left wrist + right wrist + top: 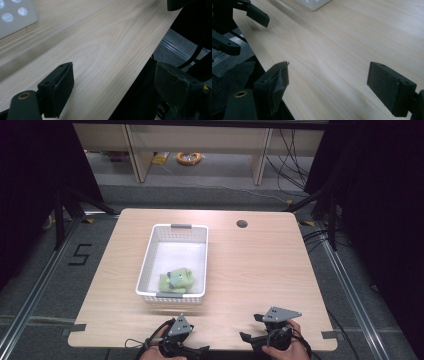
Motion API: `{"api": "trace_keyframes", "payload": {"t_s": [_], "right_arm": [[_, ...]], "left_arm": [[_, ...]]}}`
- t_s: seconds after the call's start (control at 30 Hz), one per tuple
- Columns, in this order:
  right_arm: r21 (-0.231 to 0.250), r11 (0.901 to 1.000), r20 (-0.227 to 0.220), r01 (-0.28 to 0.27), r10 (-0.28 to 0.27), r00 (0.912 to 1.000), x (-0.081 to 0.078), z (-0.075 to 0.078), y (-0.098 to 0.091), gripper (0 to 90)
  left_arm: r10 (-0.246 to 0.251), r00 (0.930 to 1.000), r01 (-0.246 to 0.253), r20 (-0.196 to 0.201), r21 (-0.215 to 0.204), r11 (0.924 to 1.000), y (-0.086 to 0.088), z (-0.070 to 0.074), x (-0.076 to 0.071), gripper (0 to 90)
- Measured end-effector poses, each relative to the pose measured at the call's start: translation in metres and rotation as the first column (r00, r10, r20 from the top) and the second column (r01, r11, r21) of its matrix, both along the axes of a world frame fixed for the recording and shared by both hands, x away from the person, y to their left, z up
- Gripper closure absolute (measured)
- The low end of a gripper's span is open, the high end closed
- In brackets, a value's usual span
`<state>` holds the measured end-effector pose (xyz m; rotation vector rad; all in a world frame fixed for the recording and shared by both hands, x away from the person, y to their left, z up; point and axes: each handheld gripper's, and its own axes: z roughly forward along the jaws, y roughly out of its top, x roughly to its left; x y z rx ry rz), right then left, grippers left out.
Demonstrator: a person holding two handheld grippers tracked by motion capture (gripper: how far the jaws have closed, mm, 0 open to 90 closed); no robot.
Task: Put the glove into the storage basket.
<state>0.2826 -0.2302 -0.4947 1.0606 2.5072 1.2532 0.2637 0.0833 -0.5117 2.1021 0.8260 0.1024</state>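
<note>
Green cloth [176, 280] inside white basket [150, 249]; table [260, 265] bare.

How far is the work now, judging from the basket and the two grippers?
Looks done: a green cloth item already lies inside the white basket. In hand: nothing; the left gripper and right gripper are both open and empty near the front table edge. Left: nothing else on the table appears to need packing.

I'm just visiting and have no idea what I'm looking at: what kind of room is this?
Probably a lab or workshop set up for recording. A bare wooden table stands between black curtains, with loose cables on the grey floor behind and a number 5 taped on the floor beside it.
</note>
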Motion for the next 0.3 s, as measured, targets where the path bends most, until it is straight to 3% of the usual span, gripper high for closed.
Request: {"api": "trace_keyframes", "payload": {"t_s": [0.17,0.2,0.23,0.3], "right_arm": [[0.002,1.0,-0.002,-0.009,0.009,1.0,0.0006,0.0001,-0.001,18.6],[0.004,1.0,-0.004,-0.008,0.008,1.0,0.0008,-0.0001,-0.0014,18.7],[0.004,1.0,-0.004,-0.008,0.008,1.0,0.0008,-0.0001,-0.0014,18.7],[0.006,0.9999,0.004,-0.009,0.009,1.0,0.0018,0.0,-0.0023,18.8]], "left_arm": [[0.02,0.9998,-0.02,-0.007,-0.025,0.9995,-0.0015,-0.0011,0.0005,15.9],[0.011,0.9999,-0.011,-0.001,0.001,0.9999,0.0004,-0.0006,0.0016,15.9],[0.011,0.9999,-0.011,-0.001,0.001,0.9999,0.0004,-0.0006,0.0016,15.9],[0.026,0.9996,-0.026,-0.008,-0.024,0.9994,-0.0003,-0.0006,0.0014,15.9]]}}
